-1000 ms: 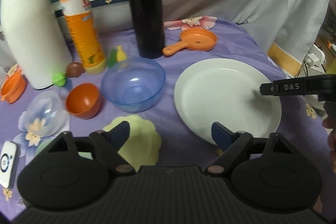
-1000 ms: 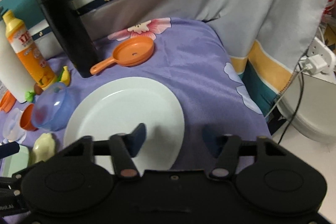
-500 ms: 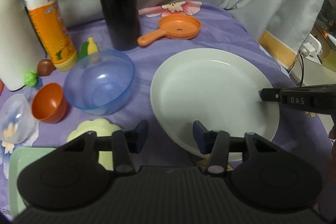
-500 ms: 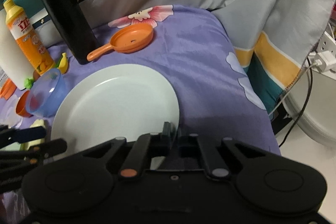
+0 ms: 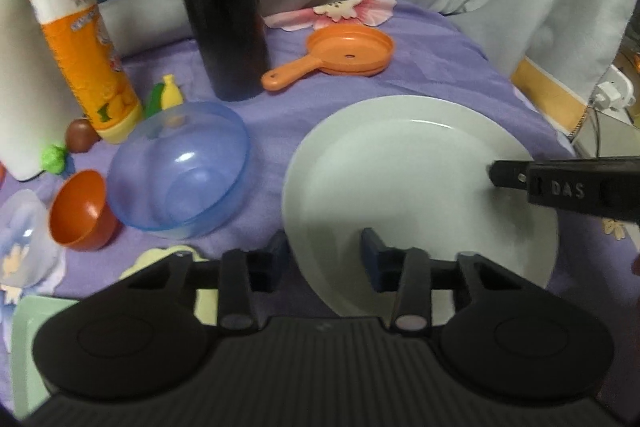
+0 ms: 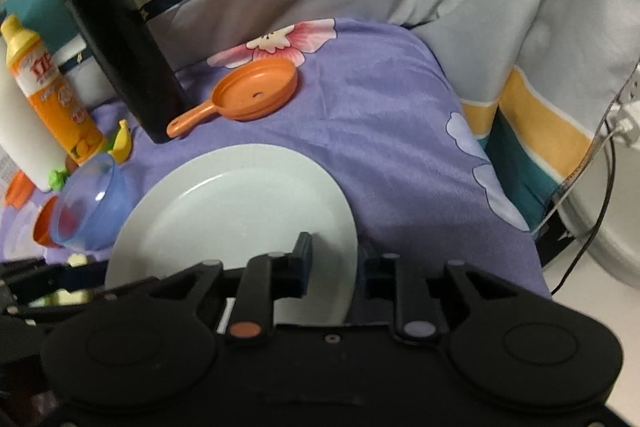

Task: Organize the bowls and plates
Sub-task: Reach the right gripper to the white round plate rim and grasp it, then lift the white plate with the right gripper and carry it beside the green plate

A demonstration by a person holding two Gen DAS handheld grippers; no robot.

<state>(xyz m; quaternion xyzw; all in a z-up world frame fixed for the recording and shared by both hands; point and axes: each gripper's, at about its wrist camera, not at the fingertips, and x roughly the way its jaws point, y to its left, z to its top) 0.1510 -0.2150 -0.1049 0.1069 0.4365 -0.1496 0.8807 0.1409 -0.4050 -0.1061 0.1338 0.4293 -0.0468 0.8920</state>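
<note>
White plate (image 5: pixel 416 183) on purple cloth (image 6: pixel 384 131), right of blue bowl (image 5: pixel 180 179). Left gripper (image 5: pixel 324 255) straddles its near-left rim, jaws closing, grasp unclear. Right gripper (image 6: pixel 336 263) straddles its near-right rim, jaws opening, grasp unclear.

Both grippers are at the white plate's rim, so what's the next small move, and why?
Probably finish closing both before any lift. The left gripper is closing and the right gripper opening, each with its fingers astride the white plate's rim with gaps showing, so neither grip looks firm yet.
</note>
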